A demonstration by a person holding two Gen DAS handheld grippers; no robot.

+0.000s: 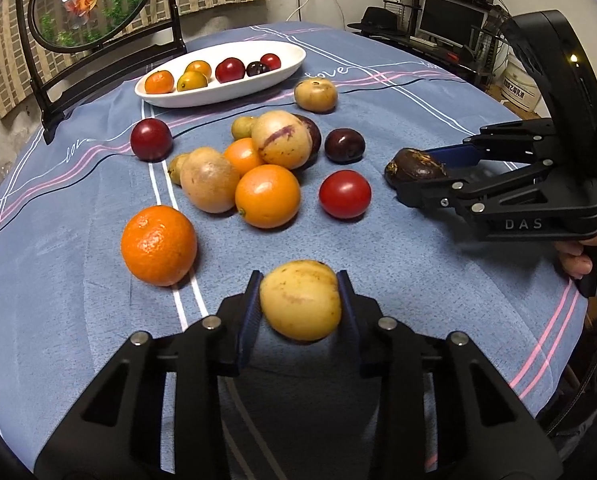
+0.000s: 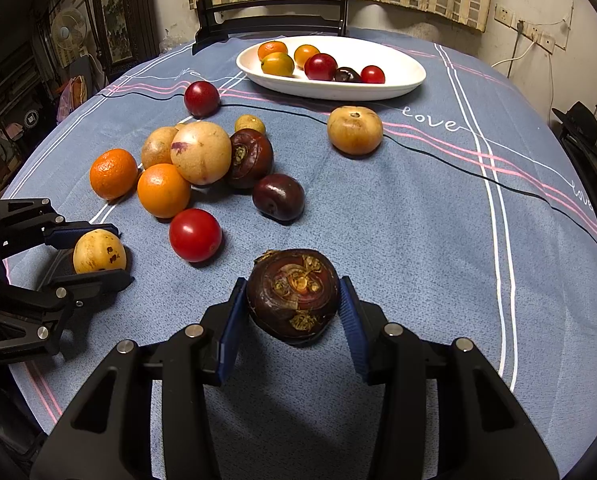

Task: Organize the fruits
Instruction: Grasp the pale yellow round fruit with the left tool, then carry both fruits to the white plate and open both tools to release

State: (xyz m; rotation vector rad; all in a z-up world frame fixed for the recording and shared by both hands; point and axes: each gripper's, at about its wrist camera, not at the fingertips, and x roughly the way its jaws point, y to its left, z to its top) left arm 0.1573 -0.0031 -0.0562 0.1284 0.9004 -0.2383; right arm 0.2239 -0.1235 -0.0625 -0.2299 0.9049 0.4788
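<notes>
Blue checked cloth over the worktop (image 1: pixel 378 92), loose fruit scattered mid-table. Left tool (image 1: pixel 300 300) closed on a pale yellow fruit (image 1: pixel 300 300), pads against both flanks, low over the cloth. Right tool (image 2: pixel 294 300) clamps a dark brown water chestnut (image 2: pixel 294 294). White oval dish (image 2: pixel 398 80) — already holding oranges and red fruit — lies straight ahead at the far edge, nearer the right tool's line than the left's.

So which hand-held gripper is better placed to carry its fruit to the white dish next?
Probably the right hand-held gripper: it grips the dark brown fruit with clear cloth ahead. The left faces the fruit pile.
</notes>
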